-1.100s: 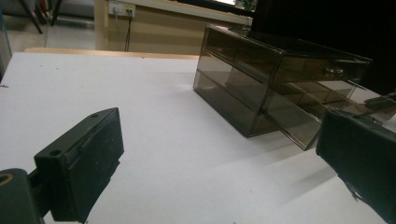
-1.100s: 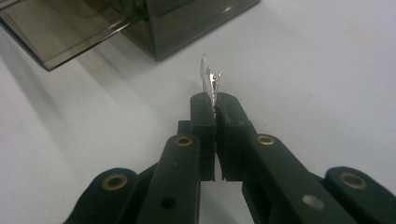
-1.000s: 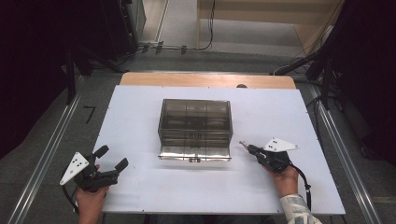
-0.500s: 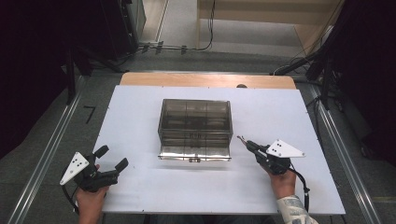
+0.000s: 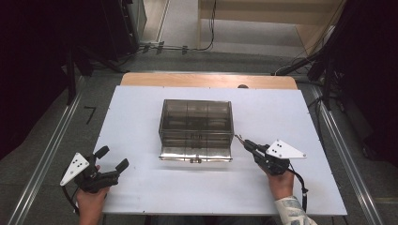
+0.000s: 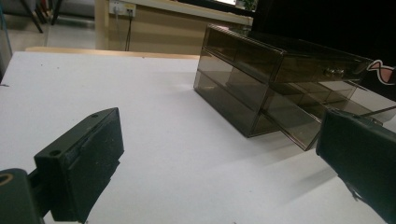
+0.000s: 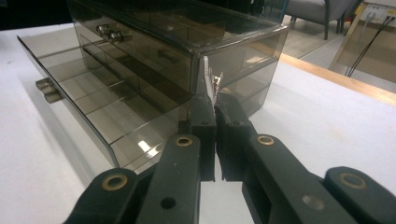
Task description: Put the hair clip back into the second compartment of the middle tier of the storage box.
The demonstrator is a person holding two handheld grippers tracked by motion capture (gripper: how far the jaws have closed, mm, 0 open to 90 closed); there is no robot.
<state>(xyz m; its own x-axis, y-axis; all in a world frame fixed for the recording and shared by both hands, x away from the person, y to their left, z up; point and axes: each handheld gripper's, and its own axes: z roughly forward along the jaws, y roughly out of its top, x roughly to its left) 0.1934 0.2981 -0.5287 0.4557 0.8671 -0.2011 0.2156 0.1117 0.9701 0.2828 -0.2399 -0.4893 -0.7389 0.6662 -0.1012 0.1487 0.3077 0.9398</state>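
A smoky clear drawer box point(image 5: 196, 117) stands mid-table, and its bottom drawer point(image 5: 196, 153) is pulled out toward me. My right gripper point(image 5: 248, 144) sits just right of the open drawer's front corner, shut on a small thin flat piece point(image 7: 209, 80) that sticks up past the tips point(image 7: 215, 112). In the right gripper view the box point(image 7: 154, 42) is close ahead on the left, with the drawer's knob point(image 7: 46, 88) showing. My left gripper point(image 5: 112, 158) rests open near the table's front left corner, holding nothing. In its view point(image 6: 219, 144) the box point(image 6: 261, 79) lies well ahead on the right.
The white table top point(image 5: 141, 117) has a wooden strip point(image 5: 206, 80) along its far edge. Metal rails point(image 5: 342, 154) run along both sides on the floor. Cables and dark stands are beyond the far edge.
My right gripper has edged a little forward and left, bringing its tip closer to the drawer box. The left gripper has not moved.
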